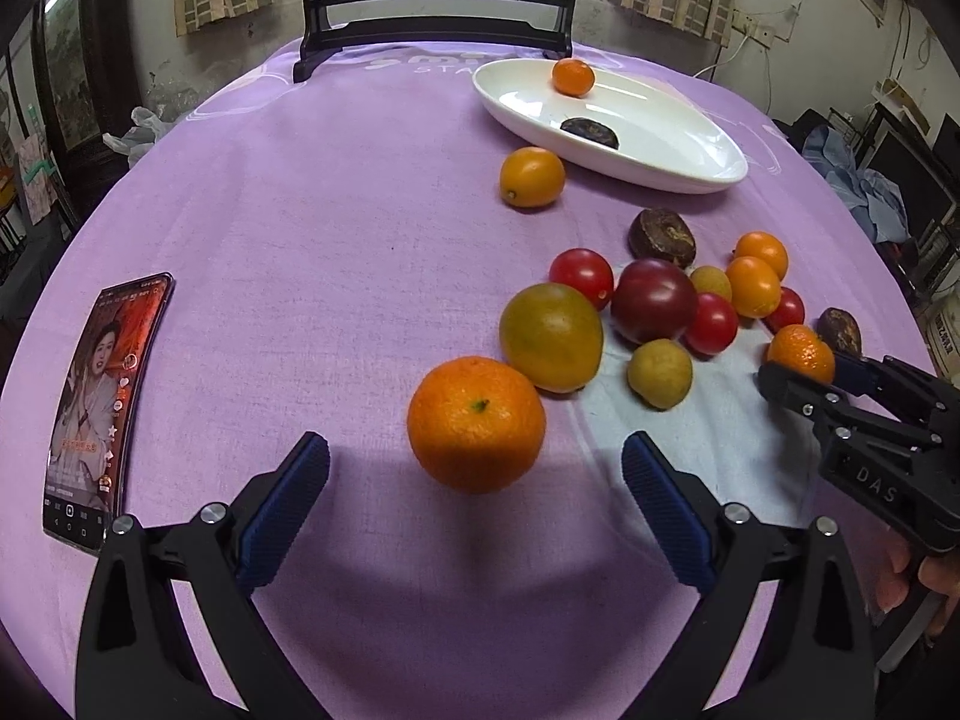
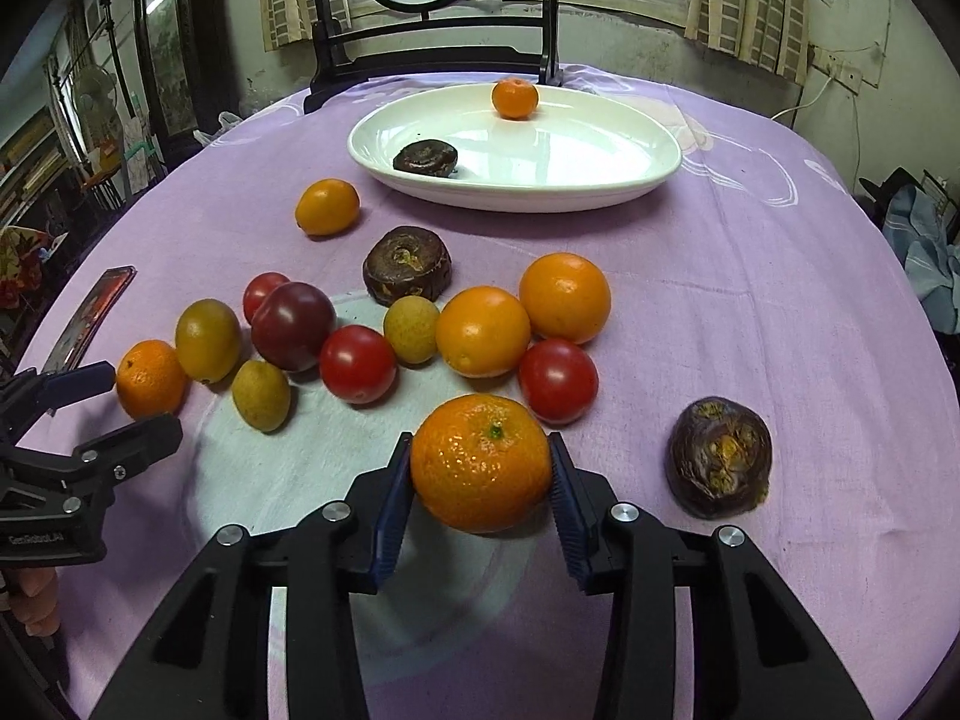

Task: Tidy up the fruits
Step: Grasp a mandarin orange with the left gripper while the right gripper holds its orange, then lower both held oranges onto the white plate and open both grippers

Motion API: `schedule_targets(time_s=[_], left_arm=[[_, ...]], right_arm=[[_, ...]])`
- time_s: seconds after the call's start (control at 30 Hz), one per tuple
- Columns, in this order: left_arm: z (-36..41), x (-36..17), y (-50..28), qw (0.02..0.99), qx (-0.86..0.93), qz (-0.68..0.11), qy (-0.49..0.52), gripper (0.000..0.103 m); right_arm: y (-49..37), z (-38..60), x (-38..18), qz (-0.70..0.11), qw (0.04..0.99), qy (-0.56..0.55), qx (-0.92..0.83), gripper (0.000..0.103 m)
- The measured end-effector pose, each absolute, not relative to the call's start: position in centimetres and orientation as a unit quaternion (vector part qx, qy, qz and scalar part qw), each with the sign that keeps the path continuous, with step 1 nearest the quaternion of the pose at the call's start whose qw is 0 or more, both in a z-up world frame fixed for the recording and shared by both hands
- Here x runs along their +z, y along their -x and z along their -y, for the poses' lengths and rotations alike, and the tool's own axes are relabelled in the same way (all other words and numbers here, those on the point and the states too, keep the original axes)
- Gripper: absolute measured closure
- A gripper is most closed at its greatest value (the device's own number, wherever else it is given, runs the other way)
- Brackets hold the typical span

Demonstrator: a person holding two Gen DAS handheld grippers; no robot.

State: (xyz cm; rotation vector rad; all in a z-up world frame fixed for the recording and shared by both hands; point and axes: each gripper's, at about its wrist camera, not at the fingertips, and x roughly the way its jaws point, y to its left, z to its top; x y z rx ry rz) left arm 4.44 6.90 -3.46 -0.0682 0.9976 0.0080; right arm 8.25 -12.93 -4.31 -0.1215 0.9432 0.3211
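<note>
Here, low in the right wrist frame, the right gripper [image 2: 480, 468] pinches a tangerine [image 2: 480, 461] between its pads, presumably for the white plate [image 2: 600, 192] at upper centre, while the left gripper [image 1: 477, 465] stands spread around another tangerine [image 1: 476, 423], ready to close.

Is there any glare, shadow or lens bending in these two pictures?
Left wrist view: a dark shadow on the purple cloth under the open left gripper; the table edge bows. Right wrist view: window glare on the white plate; corners go black.
</note>
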Motion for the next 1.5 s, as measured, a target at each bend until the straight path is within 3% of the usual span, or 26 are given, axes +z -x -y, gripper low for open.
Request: schedule_targets(time_s=[0.3,0.4,0.53,0.57,0.8,1.07,1.27,1.5], left_arm=[[-7.1,-4.3,-3.9,0.87,0.004,-0.489,0.057,0.007],[-6.6,-4.5,-4.4,0.875,0.016,-0.482,0.03,0.023],[-6.3,-4.0,-4.6,0.879,0.012,-0.475,0.018,0.057],[-6.3,-3.9,-4.5,0.88,0.015,-0.475,0.017,0.059],[-5.9,-2.9,-3.2,0.881,0.0,-0.473,0.016,0.061],[-3.4,3.2,-3.2,0.908,-0.052,-0.416,0.0,0.06],[-1.4,6.3,-7.0,0.919,-0.07,-0.389,-0.001,0.06],[-0.7,5.8,-16.1,0.917,-0.045,-0.396,0.015,0.06]], right_arm=[[-4.9,15.8,-3.3,-0.443,0.882,0.038,0.154,0.06],[-3.8,16.7,-2.6,-0.436,0.886,0.031,0.154,0.06],[-2.7,17.3,-1.8,-0.425,0.891,0.025,0.157,0.06],[-2.6,17.3,-1.6,-0.423,0.892,0.025,0.158,0.06],[-1.8,17.3,-0.9,-0.414,0.894,0.023,0.169,0.06],[-2.0,17.2,1.5,-0.385,0.904,0.027,0.181,0.06],[-4.8,16.7,4.2,-0.348,0.919,0.041,0.179,0.06],[-12.2,15.1,4.9,-0.337,0.924,0.051,0.172,0.06]])
